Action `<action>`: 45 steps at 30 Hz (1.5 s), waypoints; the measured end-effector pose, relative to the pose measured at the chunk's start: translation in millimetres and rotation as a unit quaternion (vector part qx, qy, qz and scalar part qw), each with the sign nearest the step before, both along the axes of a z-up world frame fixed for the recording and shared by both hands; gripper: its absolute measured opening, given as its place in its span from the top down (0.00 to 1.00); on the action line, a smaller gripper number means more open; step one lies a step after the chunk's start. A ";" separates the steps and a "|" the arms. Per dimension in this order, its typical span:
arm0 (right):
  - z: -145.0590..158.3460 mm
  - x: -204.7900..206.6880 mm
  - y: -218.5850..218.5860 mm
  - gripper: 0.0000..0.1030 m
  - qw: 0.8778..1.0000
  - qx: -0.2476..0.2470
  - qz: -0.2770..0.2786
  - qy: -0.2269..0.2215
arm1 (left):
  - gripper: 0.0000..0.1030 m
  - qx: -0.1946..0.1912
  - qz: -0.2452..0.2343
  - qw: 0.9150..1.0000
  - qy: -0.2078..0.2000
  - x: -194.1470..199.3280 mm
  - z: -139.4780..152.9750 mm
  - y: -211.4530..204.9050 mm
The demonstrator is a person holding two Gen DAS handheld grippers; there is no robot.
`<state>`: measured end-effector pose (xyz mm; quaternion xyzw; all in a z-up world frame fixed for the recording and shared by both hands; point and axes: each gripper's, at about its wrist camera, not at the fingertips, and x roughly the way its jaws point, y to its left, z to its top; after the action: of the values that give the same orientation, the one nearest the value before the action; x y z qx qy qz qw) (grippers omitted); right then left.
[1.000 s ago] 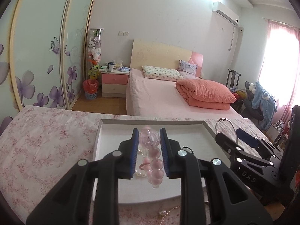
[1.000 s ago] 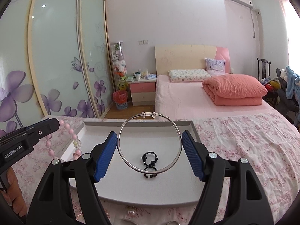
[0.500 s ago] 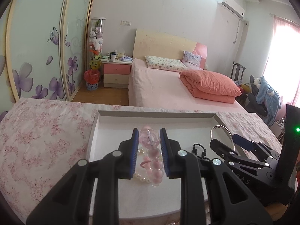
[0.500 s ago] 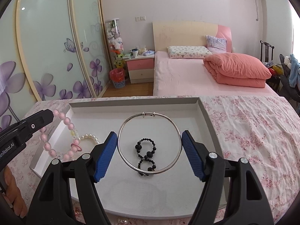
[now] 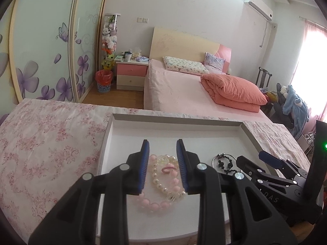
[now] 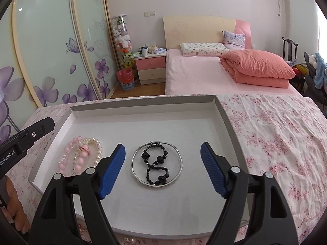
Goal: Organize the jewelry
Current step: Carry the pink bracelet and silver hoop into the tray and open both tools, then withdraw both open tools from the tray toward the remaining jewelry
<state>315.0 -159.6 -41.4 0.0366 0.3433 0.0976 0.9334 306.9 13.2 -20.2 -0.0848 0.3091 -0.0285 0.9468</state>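
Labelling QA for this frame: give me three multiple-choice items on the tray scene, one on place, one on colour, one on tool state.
1. Where does the black bead bracelet lie?
A. inside the silver bangle
B. on the floral cloth
C. on the bed

2. What colour are the larger beads on the bracelet at the tray's left?
A. green
B. pink
C. black

3. How is the right tool?
A. shut on the bangle
B. open, holding nothing
C. shut on the pearls

Key: A, the bangle rings the black beads in the tray; B, pink beads lie by the pearl bracelet; C is wrong and B right, since its fingers stand wide apart of the bangle.
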 end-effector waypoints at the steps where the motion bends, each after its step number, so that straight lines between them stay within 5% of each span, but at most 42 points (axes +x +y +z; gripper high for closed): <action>1: -0.2 0.4 -0.3 0.26 1.000 0.000 0.000 0.000 | 0.72 0.000 0.000 1.000 0.001 -0.1 0.4 0.4; 13: 9.8 -28.2 -10.7 0.26 1.000 -0.005 0.007 -0.011 | 0.68 0.001 -0.004 1.000 -0.002 -37.4 8.5 2.5; 30: -2.3 -135.3 -29.3 0.26 0.999 -0.014 0.037 0.023 | 0.61 -0.006 -0.017 1.000 0.024 -147.0 -5.9 16.4; 41: -22.3 -173.8 -11.5 0.27 0.994 -0.016 0.085 0.066 | 0.60 0.001 0.001 0.999 0.047 -156.1 -25.0 22.6; 45: -27.2 -173.4 2.5 0.37 0.991 -0.028 0.106 0.078 | 0.60 0.004 0.001 0.999 0.053 -154.2 -27.5 22.1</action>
<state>141.6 -157.1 -68.7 -0.0183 0.4196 0.1832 0.8888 152.7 35.3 -47.8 -0.0828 0.3590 -0.0213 0.9294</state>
